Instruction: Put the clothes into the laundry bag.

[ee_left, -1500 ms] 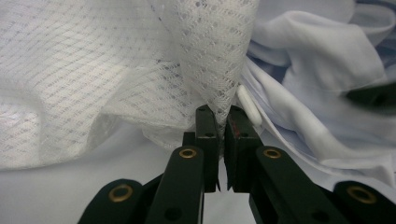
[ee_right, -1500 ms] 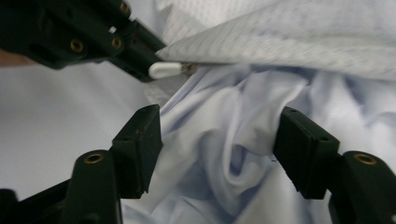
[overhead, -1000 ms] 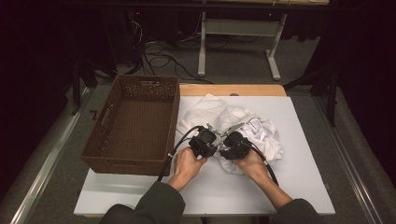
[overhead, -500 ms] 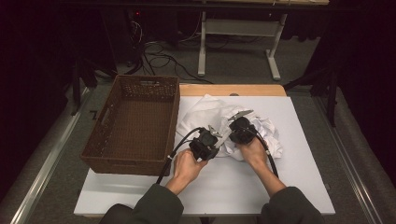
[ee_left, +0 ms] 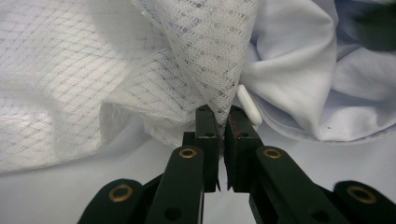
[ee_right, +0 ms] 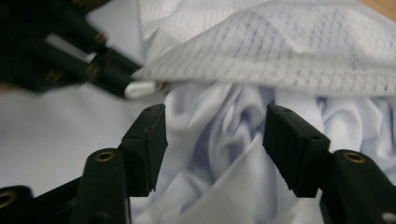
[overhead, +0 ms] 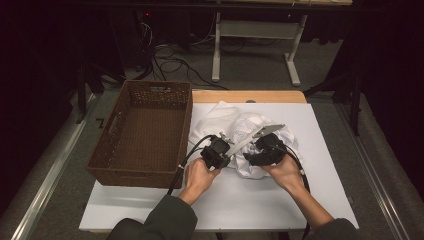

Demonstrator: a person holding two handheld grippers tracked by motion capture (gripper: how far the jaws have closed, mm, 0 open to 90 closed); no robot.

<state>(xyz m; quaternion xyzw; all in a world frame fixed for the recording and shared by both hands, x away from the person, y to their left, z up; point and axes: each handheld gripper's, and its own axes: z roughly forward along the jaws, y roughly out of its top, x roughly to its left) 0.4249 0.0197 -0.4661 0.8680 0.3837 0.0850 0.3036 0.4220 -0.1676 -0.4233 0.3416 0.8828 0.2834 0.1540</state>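
One white-topped bench (overhead: 320, 200) carries everything, its wooden edge showing at the far side. Big brown woven basket (overhead: 142, 135) sits on the bench's left part, open side up. Just to its right lies the crumpled white mesh-and-smooth-fabric garment (overhead: 235, 125), heaped at the bench's middle, and both hands are in on it from the near side.

Left tongs (overhead: 223, 150) are clamped right down on a fold of the mesh; in the left gripper view the netted cloth (ee_left: 205, 60) rises from between the nearly closed jaws in a taut peak, a small white plastic tab (ee_left: 249, 105) just beside them.

Right tongs (overhead: 257, 150) have just been opening and now stand wide; in the right gripper view the smooth fabric (ee_right: 219, 140) lies behind the gap, neither pad pressing on it, and the mesh stretches above.
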